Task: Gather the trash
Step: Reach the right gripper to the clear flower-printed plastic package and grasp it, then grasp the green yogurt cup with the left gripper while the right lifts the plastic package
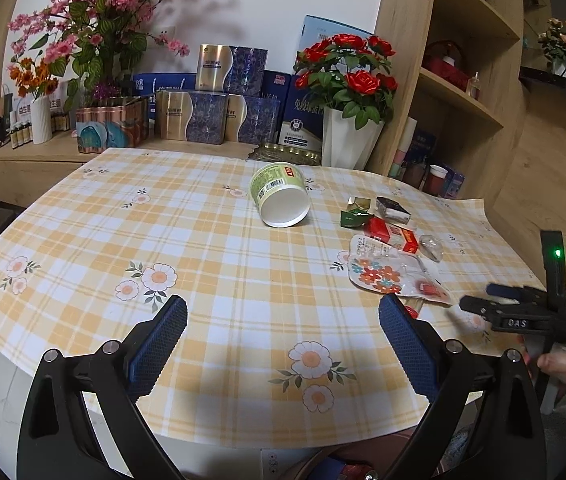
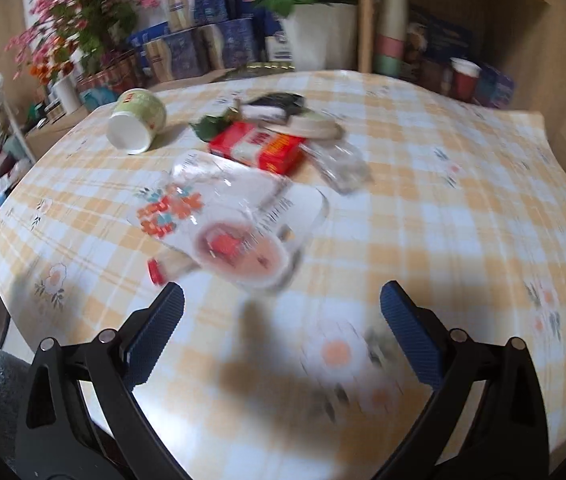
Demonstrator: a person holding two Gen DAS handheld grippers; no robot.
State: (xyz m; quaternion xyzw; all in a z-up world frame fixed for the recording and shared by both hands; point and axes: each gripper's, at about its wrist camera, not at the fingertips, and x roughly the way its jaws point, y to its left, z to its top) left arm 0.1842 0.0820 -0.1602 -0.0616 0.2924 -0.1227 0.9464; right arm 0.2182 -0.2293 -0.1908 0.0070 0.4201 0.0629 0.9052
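While jaws gape, cup (image 1: 281,196) lies beside wrappers (image 1: 393,266).

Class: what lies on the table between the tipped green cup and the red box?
A crumpled green wrapper lies between green cup and red box; the left wrist view shows it.

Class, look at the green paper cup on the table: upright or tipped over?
Tipped over. The green paper cup lies on its side, its open white mouth facing the camera.
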